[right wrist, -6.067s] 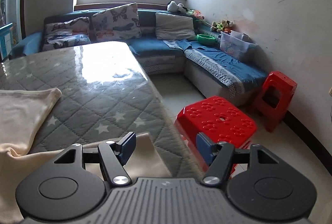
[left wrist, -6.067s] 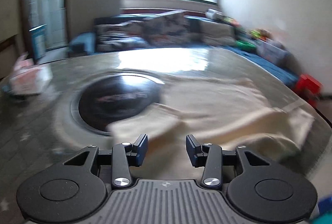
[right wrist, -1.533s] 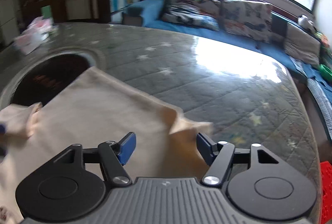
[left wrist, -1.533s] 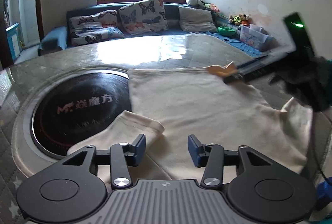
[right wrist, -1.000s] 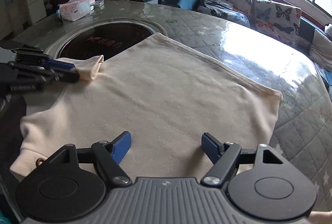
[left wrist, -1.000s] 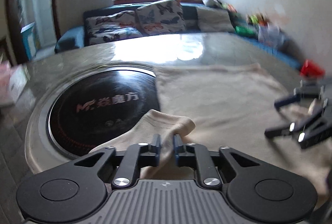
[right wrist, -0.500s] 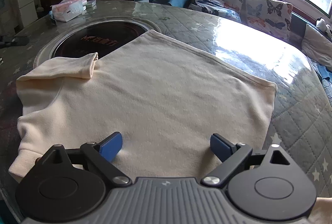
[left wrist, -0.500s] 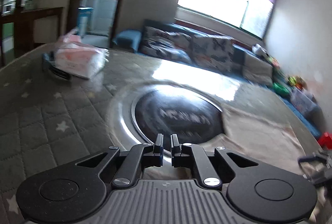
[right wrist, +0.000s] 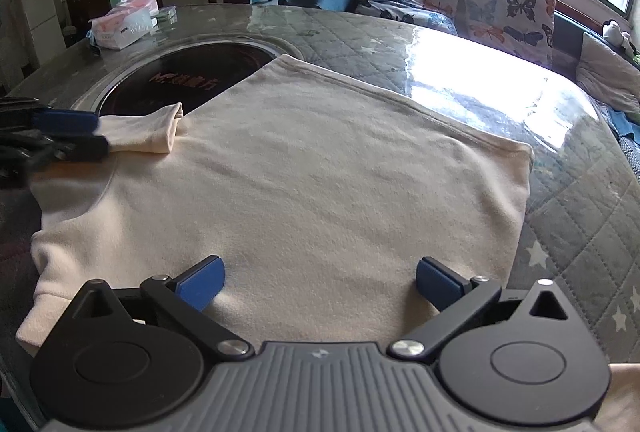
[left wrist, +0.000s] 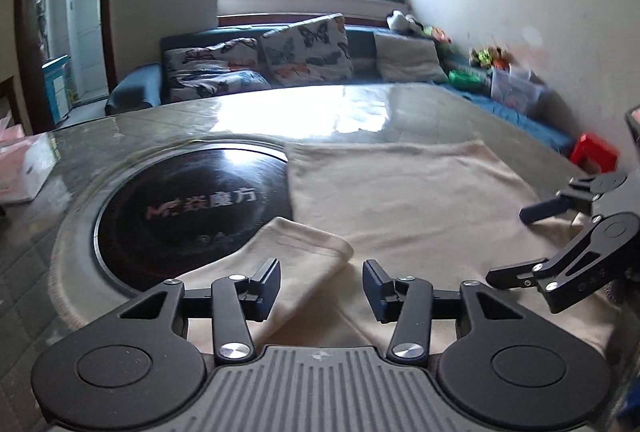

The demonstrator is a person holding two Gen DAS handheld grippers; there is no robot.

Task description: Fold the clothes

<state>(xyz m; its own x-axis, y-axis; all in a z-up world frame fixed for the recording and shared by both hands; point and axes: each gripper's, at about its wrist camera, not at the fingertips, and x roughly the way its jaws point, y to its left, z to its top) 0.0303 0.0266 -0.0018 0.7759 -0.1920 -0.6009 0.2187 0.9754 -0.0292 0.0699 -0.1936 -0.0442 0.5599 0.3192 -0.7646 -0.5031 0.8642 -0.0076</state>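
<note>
A: Left wrist view first: left gripper (left wrist: 321, 284), jaws parted a moderate gap, nothing between them. Hangs just over the sleeve (left wrist: 298, 252) of the cream sweatshirt (left wrist: 400, 188).

B: Fabric?

A: Soft, fleecy knit, matte. Sleeve is a short flattened tube with a rounded cuff end, lying partly across the black glossy round cooktop (left wrist: 188, 208) set in the worktop (left wrist: 320, 112). Cooktop has a pale metal ring around it and printed lettering.

B: Right wrist view?

A: Right gripper (right wrist: 320, 282), jaws spread wide, empty, blue pads low over the garment's near edge. Can't tell if they touch the cloth. Sweatshirt (right wrist: 312, 184) lies spread flat on the worktop (right wrist: 580, 200), body roughly rectangular, ribbed hem along the far side, a few light creases.

B: Worktop surface?

A: Grey quilted cover, diamond stitching with white stars, under a shiny clear sheet that throws window glare. Tissue pack (right wrist: 120, 26), soft plastic, pink and white, sits at the far left edge, well apart from the shirt.

B: Grippers near each other?

A: Apart. Left one shows at the sleeve end, right one at the opposite side.
</note>
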